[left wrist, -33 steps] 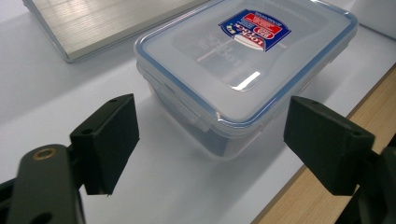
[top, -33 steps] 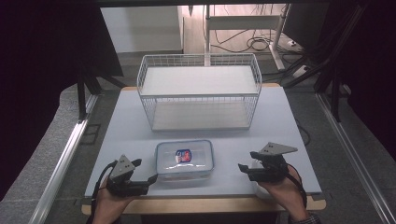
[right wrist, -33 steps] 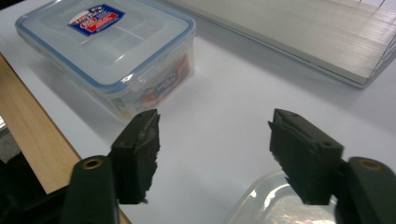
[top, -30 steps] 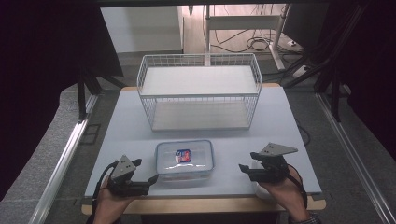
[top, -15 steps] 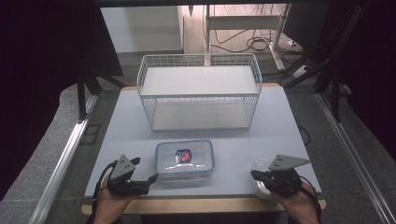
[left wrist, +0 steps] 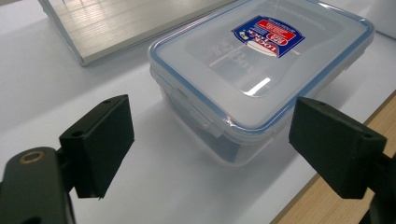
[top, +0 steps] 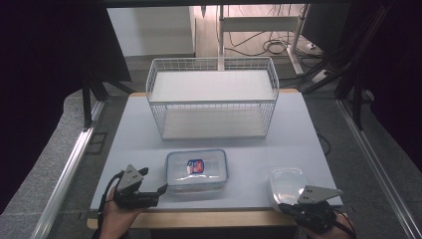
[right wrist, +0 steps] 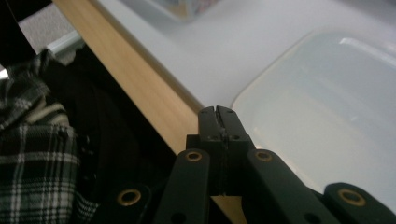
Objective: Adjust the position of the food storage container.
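Note:
A clear lidded box [top: 196, 172] with a blue seal and a red-blue label sits near the table's front middle. My left gripper [top: 153, 181] stands open just left of it. In the left gripper view the box [left wrist: 261, 70] lies ahead between the wide-apart black fingers [left wrist: 100, 142], untouched. At the front right lies a translucent open container [top: 286, 183]. My right gripper [top: 284, 206] hangs at the table's front edge just below it. In the right gripper view its jaws [right wrist: 218, 116] are pressed together beside the container's [right wrist: 327, 121] near rim, with nothing visible between them.
A white wire basket [top: 213, 99] with a shelf stands at the back middle of the pale blue table [top: 134, 134]. The wooden front edge [right wrist: 140, 88] runs past the right gripper. A plaid sleeve [right wrist: 32, 154] is below it.
My right gripper has pulled back toward the person and off the table's front edge, uncovering the translucent container. The left gripper and the lidded box have stayed put.

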Action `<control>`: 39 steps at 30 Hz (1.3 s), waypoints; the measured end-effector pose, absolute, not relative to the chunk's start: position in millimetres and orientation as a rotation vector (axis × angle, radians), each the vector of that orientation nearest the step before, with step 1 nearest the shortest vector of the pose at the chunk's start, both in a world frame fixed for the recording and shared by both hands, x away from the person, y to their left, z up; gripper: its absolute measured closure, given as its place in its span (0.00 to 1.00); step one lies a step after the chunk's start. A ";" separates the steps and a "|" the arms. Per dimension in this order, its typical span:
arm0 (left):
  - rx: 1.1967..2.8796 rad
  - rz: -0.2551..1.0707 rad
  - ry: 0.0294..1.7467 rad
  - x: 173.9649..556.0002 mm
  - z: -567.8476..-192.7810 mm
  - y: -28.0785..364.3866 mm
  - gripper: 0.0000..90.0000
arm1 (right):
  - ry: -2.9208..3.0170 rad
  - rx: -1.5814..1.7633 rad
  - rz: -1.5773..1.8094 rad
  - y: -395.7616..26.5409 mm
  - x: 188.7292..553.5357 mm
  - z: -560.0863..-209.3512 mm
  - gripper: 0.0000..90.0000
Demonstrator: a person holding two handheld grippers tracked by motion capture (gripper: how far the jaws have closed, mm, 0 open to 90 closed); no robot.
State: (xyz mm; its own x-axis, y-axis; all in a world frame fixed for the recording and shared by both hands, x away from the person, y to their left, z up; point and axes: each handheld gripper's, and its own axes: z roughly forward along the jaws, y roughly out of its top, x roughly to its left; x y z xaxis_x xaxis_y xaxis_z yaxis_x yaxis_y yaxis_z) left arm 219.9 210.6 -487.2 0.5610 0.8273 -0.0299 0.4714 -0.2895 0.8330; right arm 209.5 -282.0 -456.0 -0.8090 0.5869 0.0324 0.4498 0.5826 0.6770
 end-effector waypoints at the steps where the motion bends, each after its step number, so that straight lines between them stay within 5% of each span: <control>1: 1.939 0.526 1.048 219.7 -487.0 210.8 0.15 | 2.629 0.873 1.018 -282.0 209.6 -458.8 0.99; 39: 1.969 0.533 1.085 224.1 -492.3 215.8 0.16 | 2.463 1.036 0.952 -314.4 299.5 -464.8 0.99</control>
State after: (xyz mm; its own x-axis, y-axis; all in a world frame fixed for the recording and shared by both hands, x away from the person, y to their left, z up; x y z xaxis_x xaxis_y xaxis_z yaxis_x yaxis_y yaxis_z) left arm 224.1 215.8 -492.3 0.5418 0.8403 -0.0180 0.4998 -0.3049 0.8107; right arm 299.5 -314.4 -464.8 -0.6932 0.7204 -0.0211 0.5190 0.5193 0.6789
